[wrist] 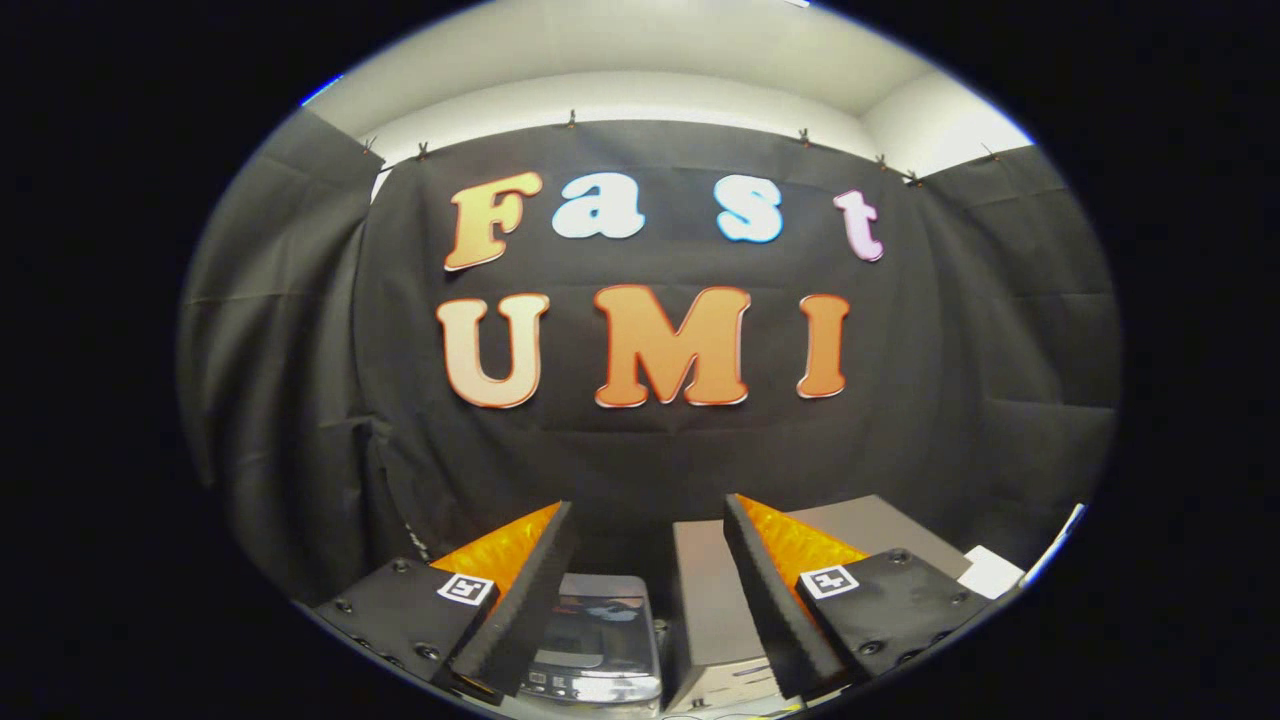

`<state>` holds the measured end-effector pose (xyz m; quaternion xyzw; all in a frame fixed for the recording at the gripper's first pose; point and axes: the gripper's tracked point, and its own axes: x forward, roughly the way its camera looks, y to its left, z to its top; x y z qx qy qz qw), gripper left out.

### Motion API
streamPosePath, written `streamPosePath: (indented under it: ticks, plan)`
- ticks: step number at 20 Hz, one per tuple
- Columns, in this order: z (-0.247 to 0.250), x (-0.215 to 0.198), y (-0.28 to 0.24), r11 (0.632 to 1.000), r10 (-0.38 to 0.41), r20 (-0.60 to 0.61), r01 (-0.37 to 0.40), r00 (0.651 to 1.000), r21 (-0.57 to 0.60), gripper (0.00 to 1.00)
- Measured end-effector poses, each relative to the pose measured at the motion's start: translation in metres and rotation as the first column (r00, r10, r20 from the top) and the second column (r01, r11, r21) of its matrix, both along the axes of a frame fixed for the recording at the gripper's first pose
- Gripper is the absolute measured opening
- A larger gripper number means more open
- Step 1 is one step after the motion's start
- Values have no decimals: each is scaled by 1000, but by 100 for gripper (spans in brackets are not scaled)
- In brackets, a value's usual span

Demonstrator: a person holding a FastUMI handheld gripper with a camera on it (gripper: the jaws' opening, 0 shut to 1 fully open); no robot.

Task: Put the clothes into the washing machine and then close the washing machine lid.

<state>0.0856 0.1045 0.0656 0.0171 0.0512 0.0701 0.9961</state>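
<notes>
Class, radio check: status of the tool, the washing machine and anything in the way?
Tool open, holding nothing. Washing machine below between the fingers, lid down. Grey box beside it.

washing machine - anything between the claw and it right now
Nothing visible stands in the way. The claw is open and empty, held above the washing machine, whose lid looks shut, just ahead and below between the fingers. A grey box sits beside the machine, not in front of it. No clothes can be made out.

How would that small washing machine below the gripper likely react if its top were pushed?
The washing machine, below the open gripper, looks boxy and flat-based, so it probably slides rather than tips. Its glossy lid seems rigid, perhaps slippery under the fingers.
</notes>
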Motion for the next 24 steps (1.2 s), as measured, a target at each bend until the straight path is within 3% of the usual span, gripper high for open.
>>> streamPosePath:
  ticks: [11, 24]
  plan:
    - [35, -14, -129, 999, -37, 60, 35, 997, 25, 96]
    - [34, -9, -149, 999, -8, 65, 6, 998, 37, 96]
